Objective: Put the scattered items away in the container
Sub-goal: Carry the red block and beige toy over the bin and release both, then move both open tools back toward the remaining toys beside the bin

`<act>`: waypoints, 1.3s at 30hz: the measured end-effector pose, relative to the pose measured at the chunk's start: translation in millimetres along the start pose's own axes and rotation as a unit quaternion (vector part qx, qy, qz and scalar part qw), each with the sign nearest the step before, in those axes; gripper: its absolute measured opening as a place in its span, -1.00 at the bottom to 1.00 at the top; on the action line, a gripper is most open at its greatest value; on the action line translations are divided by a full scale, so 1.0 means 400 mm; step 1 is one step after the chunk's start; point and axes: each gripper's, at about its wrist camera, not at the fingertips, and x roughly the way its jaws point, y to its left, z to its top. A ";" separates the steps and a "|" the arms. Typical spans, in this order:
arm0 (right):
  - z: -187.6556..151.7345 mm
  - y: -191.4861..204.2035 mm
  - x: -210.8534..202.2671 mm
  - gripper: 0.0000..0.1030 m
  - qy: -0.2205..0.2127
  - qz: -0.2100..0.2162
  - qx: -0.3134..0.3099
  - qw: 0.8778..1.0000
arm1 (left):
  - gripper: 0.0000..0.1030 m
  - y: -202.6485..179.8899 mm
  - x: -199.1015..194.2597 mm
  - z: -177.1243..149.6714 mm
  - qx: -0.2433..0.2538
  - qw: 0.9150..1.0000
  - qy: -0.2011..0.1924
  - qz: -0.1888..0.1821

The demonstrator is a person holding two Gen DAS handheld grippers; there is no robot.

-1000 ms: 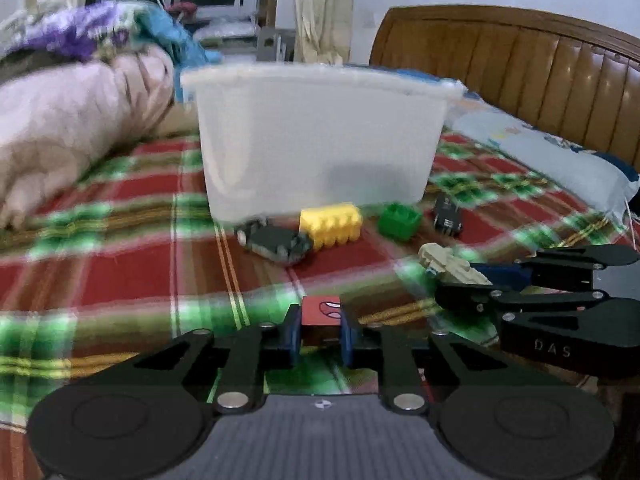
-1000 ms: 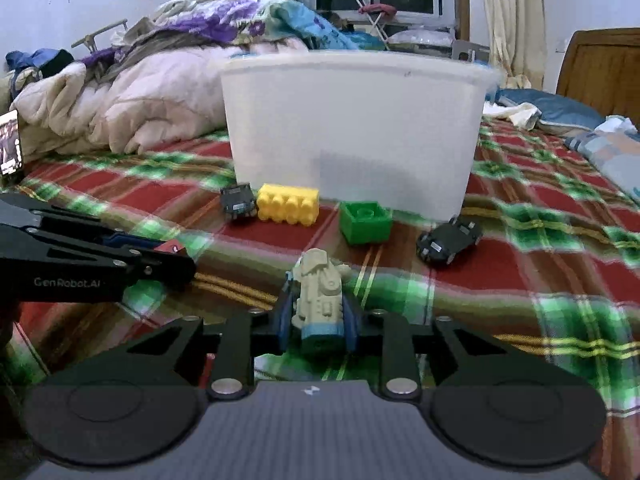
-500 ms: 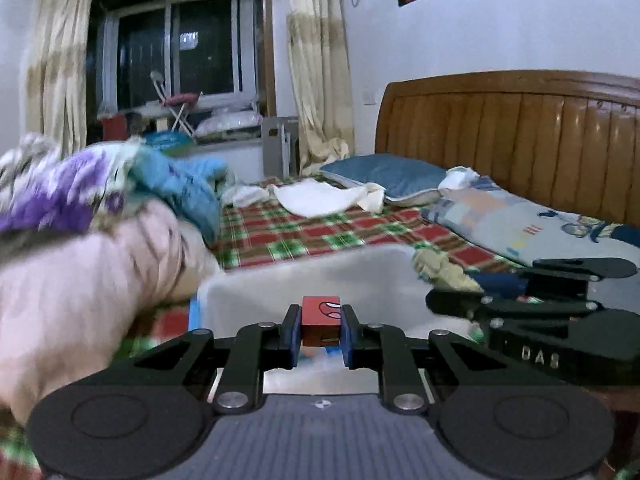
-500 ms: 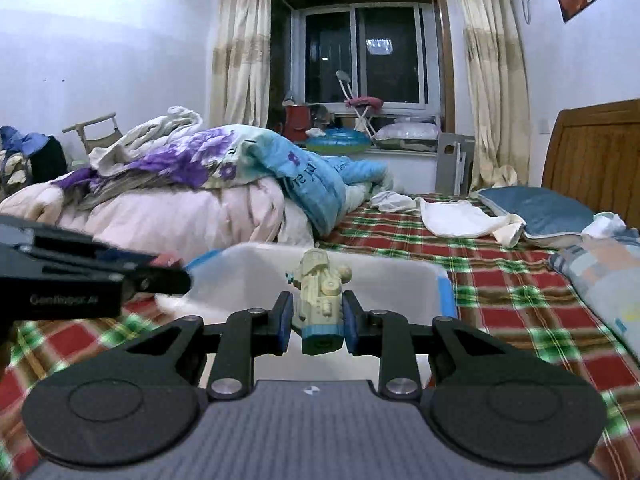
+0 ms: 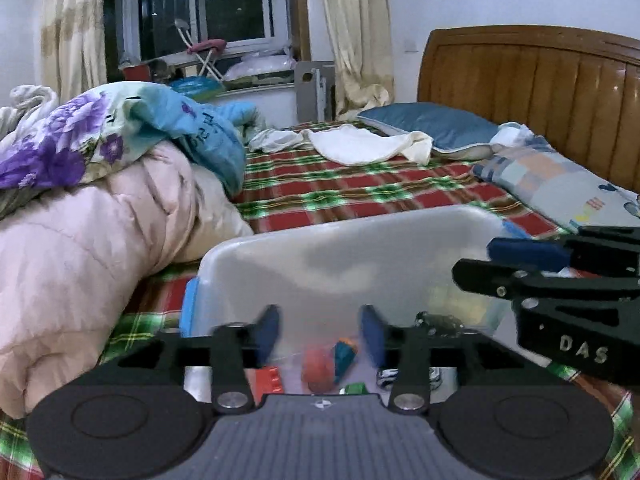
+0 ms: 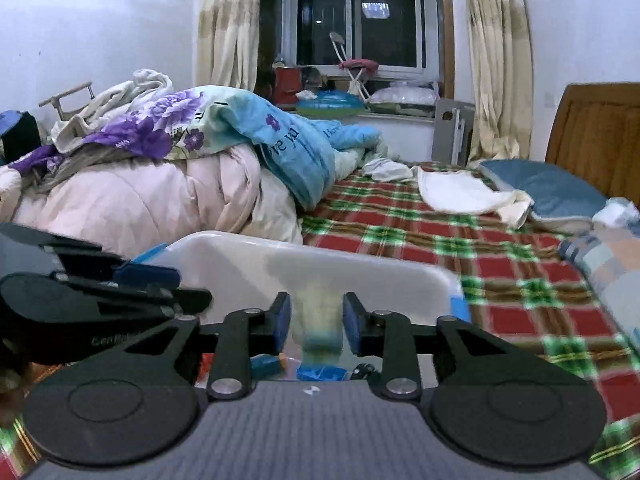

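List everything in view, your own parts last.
Container: one, translucent white with blue handles, on the bed.
Loose toys: several, red, orange, teal, green, inside the container, blurred.
Beige toy: one, blue base, blurred between the right claw's pads.
Plaid sheet: one, red and green, covering the bed.
Quilts: a pile, pink, purple-floral, blue, left side.
Pillow: one, blue, by the headboard.
Headboard: one, brown wood, right.
Left claw: open, above the container.
Right claw: above the container, grip unclear.
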 end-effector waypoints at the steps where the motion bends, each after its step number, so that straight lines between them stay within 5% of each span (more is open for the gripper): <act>1: -0.006 0.004 -0.009 -0.23 -0.004 -0.001 -0.001 1.000 | 0.25 -0.001 -0.008 -0.006 0.004 1.000 -0.006 0.010; 12: -0.027 0.037 -0.156 0.34 -0.057 -0.005 0.003 0.998 | 0.37 -0.014 -0.147 -0.058 -0.011 0.999 -0.033 0.020; 19: -0.132 0.032 -0.260 0.47 -0.074 -0.001 0.012 0.997 | 0.41 -0.043 -0.220 -0.177 -0.036 0.999 -0.027 0.004; 28: -0.277 0.021 -0.259 0.48 -0.003 0.000 0.013 1.000 | 0.41 -0.078 -0.180 -0.320 -0.039 0.998 0.049 -0.022; 39: -0.366 0.002 -0.253 0.52 0.037 0.005 0.029 0.999 | 0.41 -0.126 -0.146 -0.387 -0.026 0.996 0.083 -0.036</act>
